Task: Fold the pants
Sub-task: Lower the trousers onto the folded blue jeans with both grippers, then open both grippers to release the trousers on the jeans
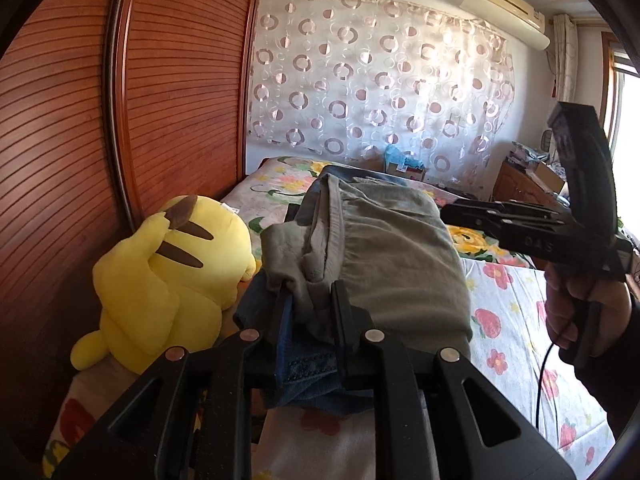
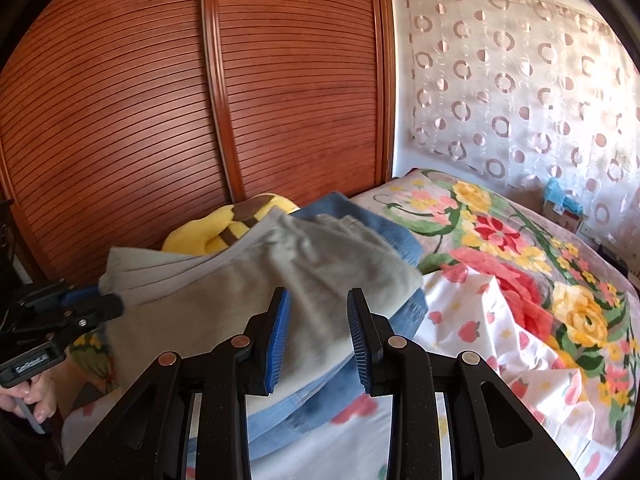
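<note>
Folded grey pants [image 1: 400, 248] lie on top of blue jeans [image 1: 308, 368] on the bed. My left gripper [image 1: 310, 300] is shut on a bunched near corner of the grey pants, with denim under its fingers. In the right wrist view the same gripper [image 2: 114, 304] pinches the layered left corner of the grey pants [image 2: 312, 272]. My right gripper [image 2: 318, 294] stands open just above the pants' near edge, blue pads apart and nothing pinched. In the left wrist view the right gripper [image 1: 444, 212] sits at the pants' far right edge, with a hand [image 1: 580, 304] on its handle.
A yellow plush toy [image 1: 168, 276] sits left of the pile against the wooden slatted wardrobe [image 1: 180, 100]. The flowered bedspread [image 2: 520, 280] stretches to the right, with a patterned curtain [image 1: 380, 80] behind. Boxes and a cabinet [image 1: 528, 184] stand at the far right.
</note>
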A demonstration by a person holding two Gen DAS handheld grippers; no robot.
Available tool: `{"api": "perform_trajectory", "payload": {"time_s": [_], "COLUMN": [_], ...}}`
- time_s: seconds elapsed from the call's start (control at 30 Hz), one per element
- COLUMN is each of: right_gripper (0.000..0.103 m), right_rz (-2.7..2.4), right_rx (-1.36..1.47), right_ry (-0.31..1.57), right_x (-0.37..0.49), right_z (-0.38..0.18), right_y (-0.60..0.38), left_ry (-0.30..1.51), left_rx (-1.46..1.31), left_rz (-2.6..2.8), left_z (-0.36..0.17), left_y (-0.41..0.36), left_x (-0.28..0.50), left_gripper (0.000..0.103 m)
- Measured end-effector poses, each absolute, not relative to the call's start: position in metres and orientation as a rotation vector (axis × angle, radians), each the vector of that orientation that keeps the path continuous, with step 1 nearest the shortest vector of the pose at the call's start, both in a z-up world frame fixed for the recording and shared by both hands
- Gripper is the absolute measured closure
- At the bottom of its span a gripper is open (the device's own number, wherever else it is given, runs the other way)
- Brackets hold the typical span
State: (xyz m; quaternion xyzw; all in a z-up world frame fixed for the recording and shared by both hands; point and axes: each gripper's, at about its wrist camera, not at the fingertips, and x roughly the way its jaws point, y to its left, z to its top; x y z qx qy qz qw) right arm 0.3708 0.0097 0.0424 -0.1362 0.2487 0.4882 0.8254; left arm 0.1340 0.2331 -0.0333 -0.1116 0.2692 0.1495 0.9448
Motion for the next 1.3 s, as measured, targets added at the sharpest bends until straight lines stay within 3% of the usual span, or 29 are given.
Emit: {"api": "perform_trajectory", "payload": {"time_s": [0.17, 0.3, 0.37, 0.5, 1.3], "right_gripper": [0.072, 0.072, 0.072, 0.072, 0.072], "right_rz": [1.036, 1.025, 1.020, 1.012, 0.884], "right_rx": [-0.280, -0.268, -0.268, -0.265, -0.210], "right_ry": [0.529, 0.528, 0.524, 0.520, 0.496], "right_x": [0.354, 0.341, 0.334, 0.319, 0.243], "right_z": [0.045, 0.048, 0.049, 0.050, 0.053], "right_y": [-0.008, -0.020, -0.025, -0.035, -0.095], "left_ry": [0.549, 0.533, 0.530, 0.525, 0.588], "left_rx": [-0.209, -0.198, -0.188, -0.182, -0.140], "left_rz": [0.316, 0.314, 0.309, 0.278, 0.119], "left_z": [-0.028, -0.024, -0.022, -0.021, -0.021], "left_y": [0.228, 0.222, 0.218, 0.210, 0.144], "left_x": [0.125, 0.115, 0.112, 0.105, 0.083], "left_gripper": [0.081, 0.057, 0.051, 0.021, 0.021]}}
